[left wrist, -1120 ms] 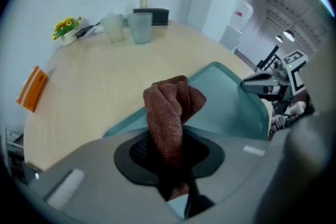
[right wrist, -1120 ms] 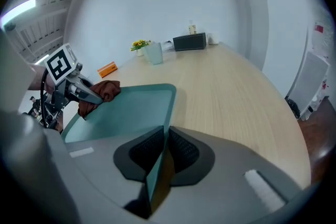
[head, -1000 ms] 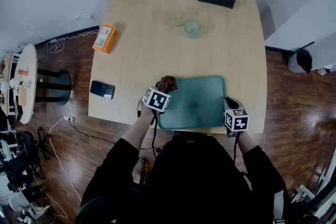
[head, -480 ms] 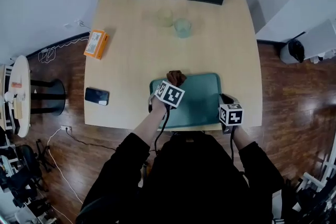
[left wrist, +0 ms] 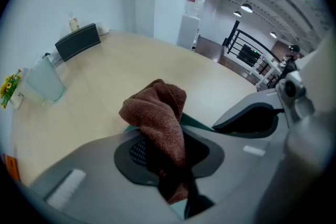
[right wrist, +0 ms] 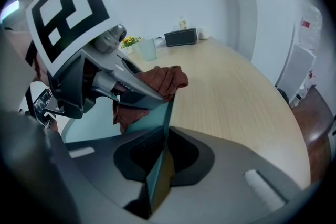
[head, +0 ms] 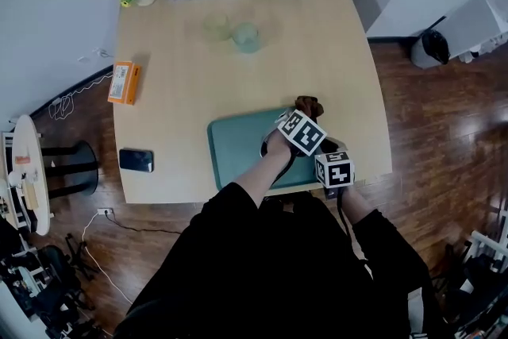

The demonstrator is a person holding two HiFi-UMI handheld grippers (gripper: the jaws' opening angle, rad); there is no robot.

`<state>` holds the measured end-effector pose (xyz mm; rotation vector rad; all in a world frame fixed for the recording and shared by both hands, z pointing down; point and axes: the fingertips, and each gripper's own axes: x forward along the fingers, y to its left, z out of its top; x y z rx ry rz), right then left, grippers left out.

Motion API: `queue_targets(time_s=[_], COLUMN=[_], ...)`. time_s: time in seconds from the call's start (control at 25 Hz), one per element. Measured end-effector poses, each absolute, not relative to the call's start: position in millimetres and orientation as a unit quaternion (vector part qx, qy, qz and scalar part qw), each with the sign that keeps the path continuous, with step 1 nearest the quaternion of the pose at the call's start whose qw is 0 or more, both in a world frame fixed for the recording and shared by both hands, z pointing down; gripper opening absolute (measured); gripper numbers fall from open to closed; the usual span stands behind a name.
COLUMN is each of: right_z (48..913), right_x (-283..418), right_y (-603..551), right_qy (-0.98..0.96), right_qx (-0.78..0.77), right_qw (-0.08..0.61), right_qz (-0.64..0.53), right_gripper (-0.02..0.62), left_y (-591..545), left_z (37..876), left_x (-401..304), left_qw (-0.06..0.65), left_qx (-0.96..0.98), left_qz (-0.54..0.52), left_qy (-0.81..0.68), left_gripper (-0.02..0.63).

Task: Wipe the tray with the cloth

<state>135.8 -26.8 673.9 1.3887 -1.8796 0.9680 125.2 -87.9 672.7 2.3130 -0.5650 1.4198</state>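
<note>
The tray [head: 236, 148], a teal plastic one with a raised rim and rounded corners, lies flat at the near edge of the wooden table [head: 317, 36], toward its near right corner. The right gripper [right wrist: 164, 157] is clamped on the tray's right rim, which stands edge-on between its pads, so the tray is pinned where it lies. The brown terry cloth [left wrist: 160, 123] is pinched in the closed jaws of the left gripper [head: 305, 117], with a crumpled wad sticking out past the tips over the tray's far right corner, just beside the other gripper. The tray looks stiff and light; on smooth wood it would probably slide under a wiping push, so a hold on the thin rim, as here, seems the right place, well clear of the flat floor that needs wiping. The cloth is soft and limp and will bunch, not spread; gripped by a fold near its middle, only the loose wad meets the surface, so it likely needs pressing down to drag flat. Whether the wad touches the tray now cannot be told. Two pale tumblers [head: 232, 32] stand well apart, toward the far edge.
</note>
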Motion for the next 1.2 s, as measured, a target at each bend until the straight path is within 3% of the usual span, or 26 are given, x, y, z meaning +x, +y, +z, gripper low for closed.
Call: queue_targets(time_s=[0.52, 0.8, 1.0, 1.2], right_z=[677, 650, 621, 592], right_x=[142, 170, 197, 210], right_y=[-25, -23, -16, -12], right_qy=[-0.717, -0.711, -0.699, -0.697], right_qx=[0.515, 0.553, 0.578, 0.597], right_qw=[0.29, 0.208, 0.171, 0.154], right_qz=[0.37, 0.381, 0.385, 0.366], right_gripper=[0.035, 0.057, 0.002, 0.002], left_y=[-83, -56, -19, 4], left_z=[640, 605, 604, 610], left_x=[95, -76, -211, -259], left_qw=[0.219, 0.303, 0.355, 0.374], left_qx=[0.837, 0.793, 0.719, 0.685], left_qz=[0.448, 0.392, 0.371, 0.353], left_qy=[-0.227, -0.355, -0.469, -0.516], left_gripper=[0.074, 0.074, 0.074, 0.074])
